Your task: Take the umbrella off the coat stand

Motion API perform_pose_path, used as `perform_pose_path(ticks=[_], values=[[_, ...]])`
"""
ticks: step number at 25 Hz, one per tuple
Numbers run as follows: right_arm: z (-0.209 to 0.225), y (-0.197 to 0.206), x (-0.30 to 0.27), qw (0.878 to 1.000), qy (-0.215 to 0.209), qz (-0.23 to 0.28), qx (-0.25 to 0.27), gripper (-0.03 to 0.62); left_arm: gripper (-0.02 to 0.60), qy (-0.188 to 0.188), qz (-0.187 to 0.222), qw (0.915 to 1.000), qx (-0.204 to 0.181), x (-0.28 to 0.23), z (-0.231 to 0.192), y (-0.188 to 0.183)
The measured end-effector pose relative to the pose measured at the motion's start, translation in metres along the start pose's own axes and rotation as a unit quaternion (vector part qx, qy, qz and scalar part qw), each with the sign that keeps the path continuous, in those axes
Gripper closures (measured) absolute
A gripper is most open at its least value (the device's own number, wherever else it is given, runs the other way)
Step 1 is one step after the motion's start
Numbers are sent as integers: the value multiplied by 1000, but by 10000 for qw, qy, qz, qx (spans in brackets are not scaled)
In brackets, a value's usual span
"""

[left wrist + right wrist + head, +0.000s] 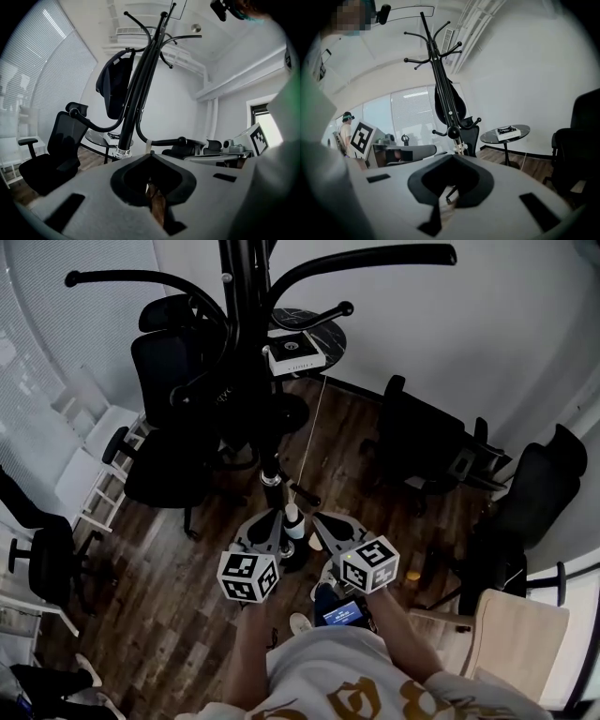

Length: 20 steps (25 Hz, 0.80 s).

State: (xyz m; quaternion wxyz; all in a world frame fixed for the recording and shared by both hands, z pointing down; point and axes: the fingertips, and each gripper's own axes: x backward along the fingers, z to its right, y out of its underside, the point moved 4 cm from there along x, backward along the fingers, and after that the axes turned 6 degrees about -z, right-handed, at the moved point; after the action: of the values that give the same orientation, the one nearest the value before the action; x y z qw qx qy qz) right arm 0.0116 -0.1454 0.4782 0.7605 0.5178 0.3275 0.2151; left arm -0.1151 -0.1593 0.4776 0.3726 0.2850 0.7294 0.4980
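We are facing the coat stand (246,296), left tool (270,521) and right tool (323,521) both shut and empty.
The umbrella (115,83) is hanging upright beside the pole, above and ahead of us; our left tool seems nearer.

We are standing in an office: black mesh-backed swivel chairs (167,367) are crowding a dark wood-plank floor (178,587) beneath plain white walls (525,324). A small round dark marble-topped side table (333,338) is carrying a white box (296,353). Pale slatted window blinds (42,79) are covering the glazing, and a tall black metal coat stand (140,89) is rising beside the chairs.
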Motion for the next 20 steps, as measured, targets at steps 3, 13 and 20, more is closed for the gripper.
perform_pose_path(ticks=[3,13,20], values=[[3,-3,-6,9999,14,3,118,582,561,25,1,10000,24,-5,-4,0],[18,1,-27,9997,12,-209,152,582,560,-79,-128,9998,-108,-24,-12,4],[25,5,-42,9993,-94,-306,169,581,560,-12,-239,9996,-128,-37,-15,10]])
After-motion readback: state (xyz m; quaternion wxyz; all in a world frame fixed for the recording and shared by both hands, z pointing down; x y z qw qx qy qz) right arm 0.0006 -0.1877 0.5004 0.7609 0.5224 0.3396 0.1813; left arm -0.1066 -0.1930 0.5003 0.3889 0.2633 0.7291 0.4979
